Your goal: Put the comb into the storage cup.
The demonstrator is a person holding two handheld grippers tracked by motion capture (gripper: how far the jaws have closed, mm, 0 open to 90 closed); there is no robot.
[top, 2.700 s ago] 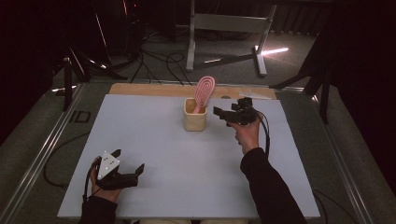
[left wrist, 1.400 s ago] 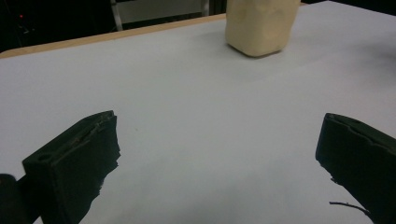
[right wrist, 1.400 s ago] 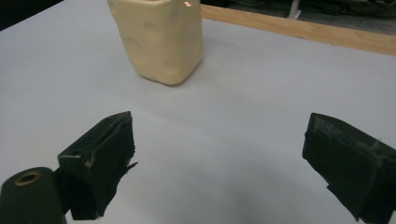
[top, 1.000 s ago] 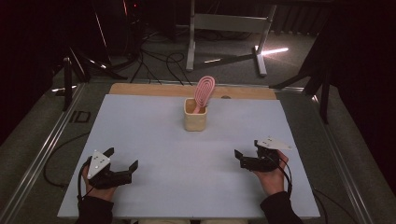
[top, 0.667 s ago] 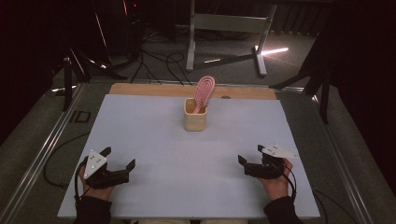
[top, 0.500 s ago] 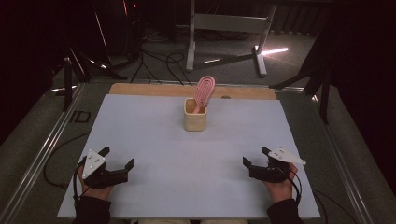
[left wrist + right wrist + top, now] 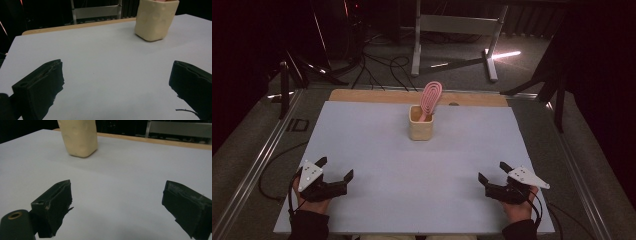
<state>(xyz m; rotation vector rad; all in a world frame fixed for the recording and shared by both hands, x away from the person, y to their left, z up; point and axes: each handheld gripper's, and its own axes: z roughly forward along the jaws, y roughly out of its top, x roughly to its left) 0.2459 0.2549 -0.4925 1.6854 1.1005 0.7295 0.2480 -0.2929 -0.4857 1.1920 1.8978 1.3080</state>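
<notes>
A cream cup [image 7: 420, 127] stands upright at the far middle of the white table, with a pink slotted utensil [image 7: 430, 97] sticking out of it. My left gripper [image 7: 336, 167] rests low at the near left, open and holding nothing. At the near right my right gripper [image 7: 492, 171] is open too, with nothing in it. In the left gripper view the cup [image 7: 156, 20] is far ahead to the right of the wide-apart jaws [image 7: 117, 85]. The right gripper view has the cup [image 7: 78, 137] ahead to the left, beyond its spread jaws [image 7: 117, 202].
The white tabletop [image 7: 412, 165] has a wooden strip [image 7: 362, 96] along its far edge. A metal rail [image 7: 257, 160] runs down the left side. Beyond the table stand a grey metal frame [image 7: 452, 30] and cables on the floor.
My right gripper has drawn back from beside the cup to the near right edge of the table. The left gripper has slid slightly left and toward the person.
</notes>
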